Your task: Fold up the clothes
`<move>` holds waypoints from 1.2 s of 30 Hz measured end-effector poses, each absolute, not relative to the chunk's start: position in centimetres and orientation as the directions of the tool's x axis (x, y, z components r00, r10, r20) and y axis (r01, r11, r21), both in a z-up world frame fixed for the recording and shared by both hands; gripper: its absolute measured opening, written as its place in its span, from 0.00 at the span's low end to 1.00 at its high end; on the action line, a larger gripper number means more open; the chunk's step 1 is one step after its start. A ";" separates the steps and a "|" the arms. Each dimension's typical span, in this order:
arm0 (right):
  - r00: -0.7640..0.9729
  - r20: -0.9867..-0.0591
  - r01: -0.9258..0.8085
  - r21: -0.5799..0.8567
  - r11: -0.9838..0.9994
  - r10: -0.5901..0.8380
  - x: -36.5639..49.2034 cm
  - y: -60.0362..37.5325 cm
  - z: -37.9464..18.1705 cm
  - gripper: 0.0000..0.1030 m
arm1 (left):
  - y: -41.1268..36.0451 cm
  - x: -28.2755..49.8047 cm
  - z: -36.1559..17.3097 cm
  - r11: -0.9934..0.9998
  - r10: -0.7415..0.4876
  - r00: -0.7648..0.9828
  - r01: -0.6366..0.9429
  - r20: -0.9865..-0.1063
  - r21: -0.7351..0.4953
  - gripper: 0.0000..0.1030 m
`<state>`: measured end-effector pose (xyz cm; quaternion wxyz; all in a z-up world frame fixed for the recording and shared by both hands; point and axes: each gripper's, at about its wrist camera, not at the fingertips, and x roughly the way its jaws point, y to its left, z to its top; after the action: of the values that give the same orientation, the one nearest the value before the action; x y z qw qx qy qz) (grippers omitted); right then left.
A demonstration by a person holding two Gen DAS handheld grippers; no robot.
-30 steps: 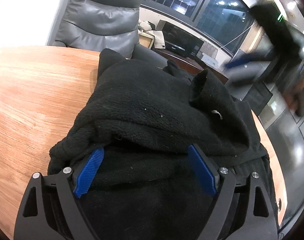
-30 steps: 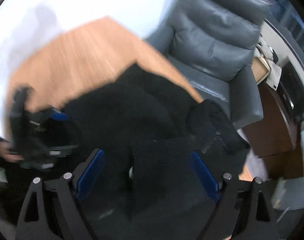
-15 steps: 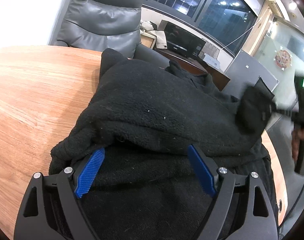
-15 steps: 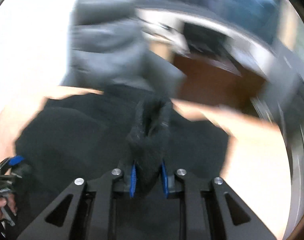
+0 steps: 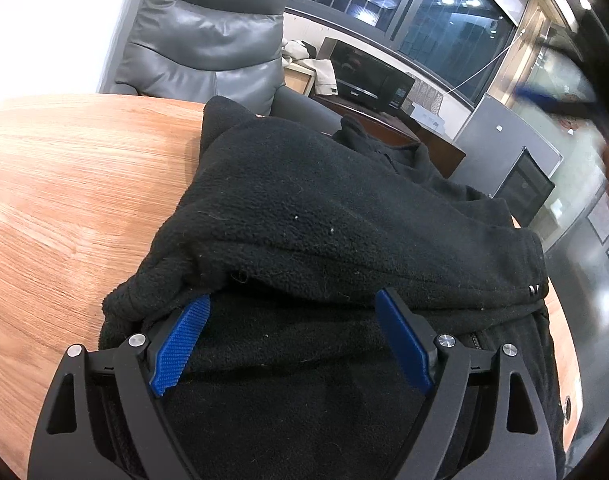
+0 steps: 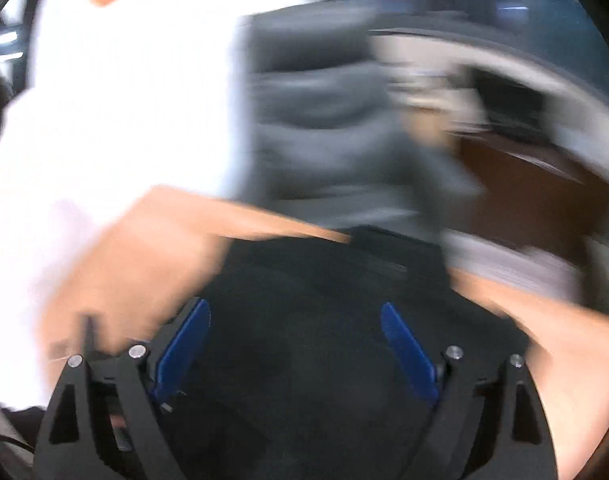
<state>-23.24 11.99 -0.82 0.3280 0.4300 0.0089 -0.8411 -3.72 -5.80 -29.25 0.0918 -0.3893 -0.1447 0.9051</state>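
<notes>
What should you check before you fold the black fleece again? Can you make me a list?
1. Black fleece lying on the wooden table: ok.
2. Left tool open, resting at the fleece's near edge: ok.
3. Right tool open, nothing between its pads; its jaws have just been opening: ok.
4. Right wrist view sharp enough to aim: not ok, it is blurred.
5. Fleece lying flat: not ok, a thick fold is bunched on top.
6. Far edge of the fleece fully on the table: cannot tell.

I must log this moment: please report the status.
Left gripper open, resting on black fleece. Right gripper just reopened, empty. Nothing in the way.
</notes>
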 end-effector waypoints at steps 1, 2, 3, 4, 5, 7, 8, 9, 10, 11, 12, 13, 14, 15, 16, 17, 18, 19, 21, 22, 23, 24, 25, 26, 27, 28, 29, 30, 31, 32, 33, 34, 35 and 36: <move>-0.333 -0.729 0.620 0.309 -0.722 -0.598 -24.9 9.0 -1.4 0.89 | -5.8 -3.7 -29.2 -0.941 0.280 -0.680 -0.054 -0.677 -0.335 0.83; -0.230 -0.737 0.671 0.353 -0.652 -0.636 -27.1 5.9 -2.8 0.89 | -5.8 -3.7 -29.3 -0.940 0.282 -0.680 -0.054 -0.677 -0.337 0.83; -0.129 -0.758 0.705 0.383 -0.597 -0.639 -29.6 2.9 -4.9 0.88 | -5.9 -3.7 -29.3 -0.939 0.284 -0.681 -0.055 -0.675 -0.340 0.83; -0.062 -0.786 0.717 0.394 -0.576 -0.615 -31.4 0.8 -6.7 0.80 | -6.0 -3.8 -29.3 -0.938 0.287 -0.681 -0.056 -0.674 -0.343 0.84; -0.020 -0.809 0.727 0.392 -0.564 -0.587 -32.5 -0.6 -8.0 0.77 | -6.1 -3.8 -29.3 -0.936 0.289 -0.681 -0.056 -0.672 -0.346 0.84; 0.064 -0.849 0.745 0.390 -0.541 -0.525 -34.8 -3.3 -10.7 0.76 | -6.2 -3.8 -29.4 -0.936 0.291 -0.682 -0.057 -0.671 -0.348 0.84; 0.104 -0.865 0.754 0.390 -0.528 -0.490 -36.0 -4.7 -12.0 0.76 | -6.2 -3.8 -29.4 -0.936 0.291 -0.682 -0.056 -0.671 -0.349 0.84; 0.141 -0.879 0.761 0.390 -0.518 -0.455 -37.1 -5.9 -13.3 0.76 | -6.3 -3.7 -29.4 -0.935 0.292 -0.683 -0.056 -0.670 -0.351 0.84; 0.142 -0.892 0.759 0.376 -0.531 -0.428 -37.4 -6.0 -14.1 0.76 | -6.4 -3.7 -29.4 -0.933 0.296 -0.683 -0.056 -0.667 -0.355 0.84; 0.144 -0.903 0.757 0.363 -0.543 -0.404 -37.6 -6.1 -14.9 0.76 | -6.5 -3.7 -29.5 -0.931 0.300 -0.684 -0.057 -0.665 -0.361 0.84; 0.153 -0.900 0.755 0.373 -0.540 -0.409 -37.5 -5.6 -14.9 0.78 | -6.6 -3.7 -29.5 -0.929 0.303 -0.685 -0.058 -0.663 -0.366 0.84; 0.162 -0.896 0.752 0.383 -0.536 -0.413 -37.3 -5.1 -14.9 0.80 | -6.7 -3.6 -29.5 -0.927 0.307 -0.685 -0.058 -0.660 -0.370 0.84; 0.170 -0.892 0.749 0.393 -0.533 -0.418 -37.1 -4.6 -15.0 0.80 | -6.7 -3.6 -29.5 -0.925 0.310 -0.686 -0.059 -0.658 -0.374 0.84; 0.180 -0.888 0.747 0.403 -0.529 -0.423 -37.0 -4.1 -15.0 0.74 | -6.8 -3.6 -29.5 -0.924 0.313 -0.686 -0.060 -0.656 -0.378 0.85; 0.199 -0.876 0.746 0.427 -0.511 -0.440 -37.0 -4.0 -14.5 0.38 | -6.9 -3.6 -29.6 -0.922 0.316 -0.687 -0.061 -0.655 -0.382 0.85; 0.252 -0.849 0.751 0.474 -0.460 -0.465 -36.6 -4.0 -13.7 0.12 | -6.9 -3.6 -29.6 -0.921 0.319 -0.687 -0.061 -0.653 -0.385 0.85; 0.302 -0.820 0.752 0.518 -0.408 -0.486 -36.2 -3.9 -12.9 0.12 | -7.0 -3.6 -29.6 -0.920 0.320 -0.688 -0.060 -0.651 -0.388 0.86; 0.322 -0.796 0.753 0.544 -0.370 -0.513 -35.7 -3.7 -11.5 0.12 | -7.1 -3.5 -29.6 -0.918 0.321 -0.689 -0.059 -0.650 -0.392 0.87; 0.353 -0.750 0.743 0.588 -0.320 -0.560 -35.3 -3.2 -9.5 0.12 | -7.2 -3.5 -29.6 -0.917 0.321 -0.691 -0.055 -0.647 -0.396 0.89; 0.363 -0.729 0.732 0.608 -0.307 -0.580 -35.4 -3.0 -8.8 0.12 | -7.3 -3.5 -29.6 -0.917 0.319 -0.693 -0.052 -0.647 -0.396 0.90; 0.363 -0.712 0.713 0.627 -0.312 -0.601 -35.9 -2.7 -8.4 0.12 | -7.4 -3.4 -29.6 -0.917 0.317 -0.694 -0.050 -0.647 -0.396 0.90; 0.351 -0.700 0.701 0.637 -0.321 -0.622 -36.5 -2.3 -8.2 0.12 | -7.4 -3.4 -29.7 -0.917 0.316 -0.694 -0.049 -0.647 -0.396 0.90; 0.326 -0.693 0.699 0.635 -0.329 -0.643 -37.0 -1.9 -8.1 0.12 | -7.5 -3.4 -29.7 -0.917 0.315 -0.694 -0.047 -0.647 -0.396 0.90; 0.271 -0.669 0.686 0.639 -0.349 -0.692 -38.0 -1.4 -7.8 0.11 | -7.5 -3.3 -29.7 -0.916 0.316 -0.694 -0.047 -0.647 -0.397 0.90; 0.213 -0.643 0.671 0.644 -0.368 -0.735 -39.0 -1.0 -7.5 0.07 | -7.5 -3.3 -29.7 -0.915 0.318 -0.694 -0.047 -0.646 -0.400 0.90; 0.153 -0.617 0.656 0.648 -0.388 -0.772 -40.0 -0.5 -7.2 0.06 | -7.5 -3.3 -29.8 -0.915 0.318 -0.693 -0.048 -0.647 -0.400 0.90; 0.086 -0.614 0.644 0.635 -0.426 -0.784 -40.8 0.5 -6.7 0.06 | -7.5 -3.2 -29.8 -0.917 0.316 -0.693 -0.048 -0.648 -0.395 0.90; 0.026 -0.612 0.631 0.624 -0.462 -0.791 -41.5 1.4 -6.3 0.06 | -7.4 -3.1 -29.8 -0.919 0.314 -0.692 -0.049 -0.650 -0.391 0.90; 0.040 -0.633 0.630 0.616 -0.472 -0.773 -41.6 1.4 -6.6 0.07 | -7.4 -3.1 -29.8 -0.921 0.311 -0.691 -0.049 -0.652 -0.387 0.90; 0.074 -0.661 0.629 0.612 -0.479 -0.747 -41.2 1.4 -7.0 0.07 | -7.3 -3.0 -29.8 -0.922 0.309 -0.690 -0.050 -0.654 -0.383 0.90; 0.106 -0.685 0.629 0.608 -0.485 -0.721 -40.8 1.5 -7.3 0.12 | -7.2 -3.0 -29.7 -0.924 0.308 -0.689 -0.051 -0.656 -0.379 0.90; 0.132 -0.695 0.633 0.607 -0.479 -0.707 -40.2 1.6 -7.2 0.21 | -7.2 -3.0 -29.7 -0.926 0.305 -0.687 -0.051 -0.659 -0.375 0.90; 0.155 -0.706 0.639 0.605 -0.475 -0.691 -39.5 1.8 -7.1 0.31 | -7.2 -2.9 -29.6 -0.928 0.301 -0.685 -0.051 -0.663 -0.369 0.90; 0.163 -0.730 0.660 0.581 -0.476 -0.664 -38.9 2.1 -6.8 0.57 | -7.0 -2.8 -29.5 -0.932 0.294 -0.683 -0.050 -0.669 -0.359 0.90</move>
<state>-38.89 2.12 -6.79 0.5116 0.5656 -0.0018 -0.6468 -2.83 -7.04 -29.53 0.0950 -0.3866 -0.1577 0.9037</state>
